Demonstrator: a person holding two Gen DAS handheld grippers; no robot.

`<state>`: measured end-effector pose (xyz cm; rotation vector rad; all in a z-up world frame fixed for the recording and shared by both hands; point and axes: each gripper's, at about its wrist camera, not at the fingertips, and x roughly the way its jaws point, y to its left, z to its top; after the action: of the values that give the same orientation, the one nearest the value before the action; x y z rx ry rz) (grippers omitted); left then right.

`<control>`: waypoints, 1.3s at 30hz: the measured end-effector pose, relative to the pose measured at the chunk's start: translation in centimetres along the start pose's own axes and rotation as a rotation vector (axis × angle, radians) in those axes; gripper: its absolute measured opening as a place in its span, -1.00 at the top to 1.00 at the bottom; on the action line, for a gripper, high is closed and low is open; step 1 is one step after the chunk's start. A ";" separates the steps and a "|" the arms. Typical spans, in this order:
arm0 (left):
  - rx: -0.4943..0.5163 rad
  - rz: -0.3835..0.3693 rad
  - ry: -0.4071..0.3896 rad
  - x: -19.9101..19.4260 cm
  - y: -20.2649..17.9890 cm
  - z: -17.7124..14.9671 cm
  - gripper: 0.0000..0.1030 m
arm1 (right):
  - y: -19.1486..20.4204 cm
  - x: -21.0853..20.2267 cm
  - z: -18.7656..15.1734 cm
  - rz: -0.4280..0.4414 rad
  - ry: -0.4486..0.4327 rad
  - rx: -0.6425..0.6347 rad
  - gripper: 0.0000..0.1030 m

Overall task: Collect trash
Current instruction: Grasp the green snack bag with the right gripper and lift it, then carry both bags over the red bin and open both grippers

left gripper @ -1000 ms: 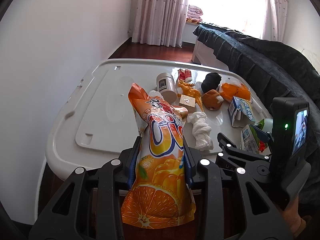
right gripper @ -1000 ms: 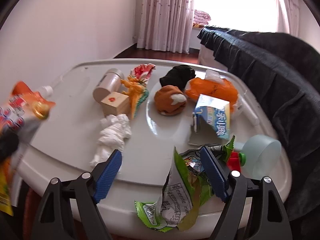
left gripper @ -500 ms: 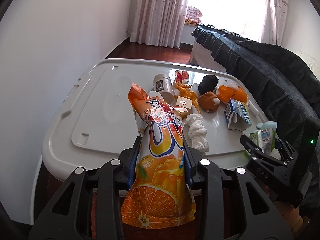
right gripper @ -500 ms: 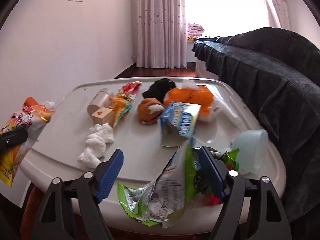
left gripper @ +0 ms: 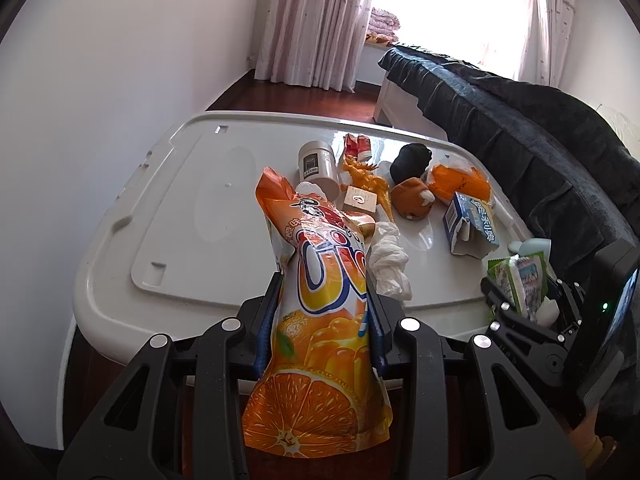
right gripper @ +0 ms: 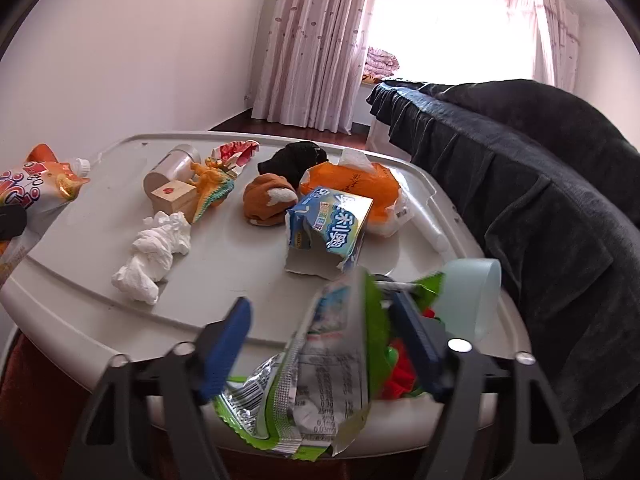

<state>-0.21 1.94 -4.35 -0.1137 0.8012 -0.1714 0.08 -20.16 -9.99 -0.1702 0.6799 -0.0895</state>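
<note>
Closing since the earlier frame, the right gripper (right gripper: 320, 344) straddled a green wrapper (right gripper: 320, 380), contact unclear; beyond it lay a tissue (right gripper: 154, 252) and blue carton (right gripper: 332, 232). The left gripper (left gripper: 320, 320) clamped an orange pouch (left gripper: 320, 320).

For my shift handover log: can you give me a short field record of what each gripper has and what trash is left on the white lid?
left gripper: shut on orange drink pouch
right gripper: jaws have just been closing around green snack wrapper; pads not clearly pressing yet
surface: white lid
loose trash left: crumpled tissue, torn blue box
</note>
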 end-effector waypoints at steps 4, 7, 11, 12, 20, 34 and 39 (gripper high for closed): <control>0.008 0.000 0.002 0.0 -0.3 -0.1 0.31 | -0.7 0.2 0.3 0.002 0.035 0.012 0.40; 0.022 -0.001 0.001 -0.1 -0.7 -0.3 0.30 | -0.8 -0.3 0.1 0.014 0.028 0.015 0.43; 0.031 0.000 0.003 -0.3 -0.9 -0.4 0.31 | -1.5 -1.4 0.8 0.048 0.001 0.080 0.43; 0.032 0.000 0.002 -0.4 -0.9 -0.4 0.31 | -1.7 -2.1 1.2 0.064 -0.014 0.097 0.43; 0.073 -0.004 -0.011 -4.1 -2.5 -0.9 0.31 | -0.3 -9.4 5.1 0.210 -0.128 0.112 0.43; 0.048 0.019 0.135 -8.4 -1.2 -8.7 0.31 | 3.6 -16.4 -0.3 0.342 0.019 0.084 0.43; 0.009 0.068 0.186 -7.3 0.6 -10.6 0.31 | 3.4 -16.8 -3.6 0.333 0.098 0.104 0.43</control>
<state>-12.82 3.56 -6.66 -0.0622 0.9880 -0.1220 -15.11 -14.93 -3.07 0.0489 0.7911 0.1869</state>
